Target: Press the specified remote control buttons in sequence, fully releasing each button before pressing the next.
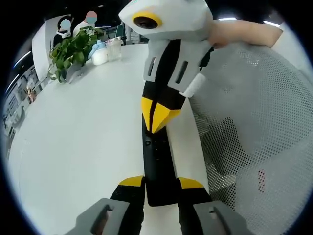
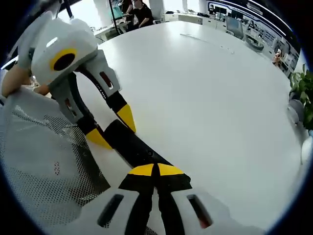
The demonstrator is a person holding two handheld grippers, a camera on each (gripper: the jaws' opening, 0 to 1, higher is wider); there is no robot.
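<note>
- Broad white round table (image 1: 78,137): the slim black rigid remote control (image 1: 157,166) lies near its edge, beside a white mesh chair back (image 1: 254,122).
- Left gripper (image 1: 160,188): clamps the remote's near end by its long sides.
- Right gripper (image 2: 155,170): jaws closed together, tips on the buttons.
- Remote likely light, stiff, slippery; hold its side edges.

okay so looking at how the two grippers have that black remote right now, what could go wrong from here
Three risks, as judgements:
1. The remote lies near the table's edge, beside a mesh chair; a hard press could tip or slide it off.
2. The left gripper holds only the remote's end, so it may pivot under the push.
3. The right gripper, jaws together, covers the buttons beneath it, so a wrong or double press is possible.
</note>
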